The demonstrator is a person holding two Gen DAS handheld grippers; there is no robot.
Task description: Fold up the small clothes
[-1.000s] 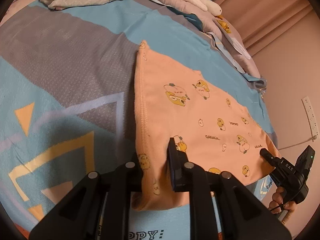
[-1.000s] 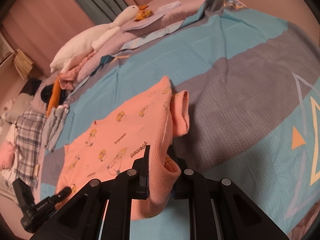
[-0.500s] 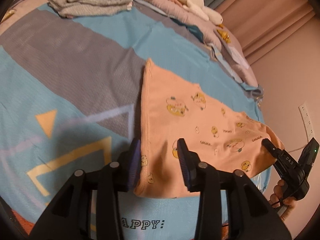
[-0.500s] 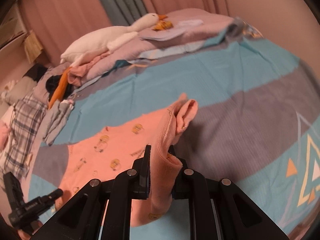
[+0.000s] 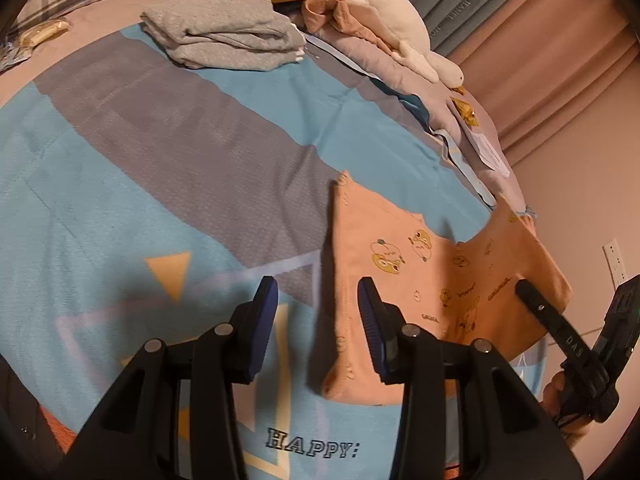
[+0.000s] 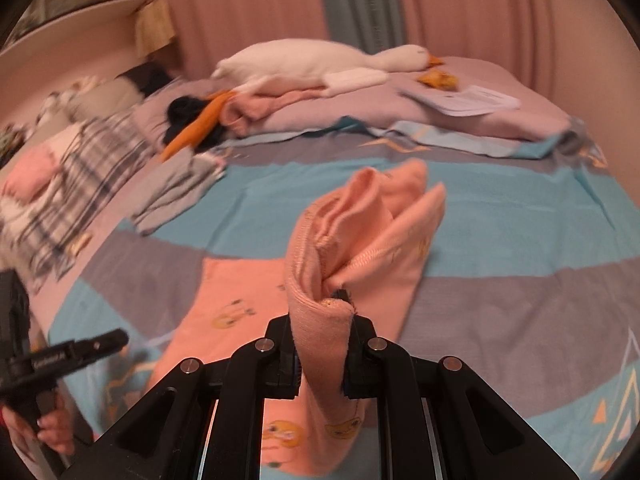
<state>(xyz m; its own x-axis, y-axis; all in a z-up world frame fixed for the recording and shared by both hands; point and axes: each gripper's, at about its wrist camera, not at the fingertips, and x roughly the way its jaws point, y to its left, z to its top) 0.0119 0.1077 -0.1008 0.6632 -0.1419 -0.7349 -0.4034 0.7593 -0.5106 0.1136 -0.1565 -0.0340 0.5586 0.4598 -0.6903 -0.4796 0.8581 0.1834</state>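
Readable text: "HAPPY:" (image 5: 313, 449) printed on the bedspread (image 5: 120, 184), near edge, just ahead of the left gripper (image 5: 316, 312). "DAS" on the right gripper (image 5: 560, 332) body, seen at right of the left wrist view. Small lettering on the shirt (image 5: 424, 280) print and on the left gripper (image 6: 76, 354) seen from the right wrist view, too blurred to read.

Left gripper: jaws spread wide, nothing between them, hovering over the near left edge of the shirt. Blue pads (image 5: 370, 320) visible; right pad over the shirt hem, left pad over the bedspread.

Right gripper (image 6: 322, 354): jaws narrow, clamped on a bunched fold of the shirt (image 6: 356, 240), lifted off the bed and draped up and over the fingers. Hand (image 6: 52, 428) gripping the left handle at near left of the right wrist view.

Shirt: orange, duck print, partly flat on the bedspread, right side raised by the right gripper.

Far side: folded grey clothes (image 5: 224, 36), white goose plush (image 6: 320, 62), papers (image 6: 464, 100) on the pillow, curtains (image 6: 460, 12).
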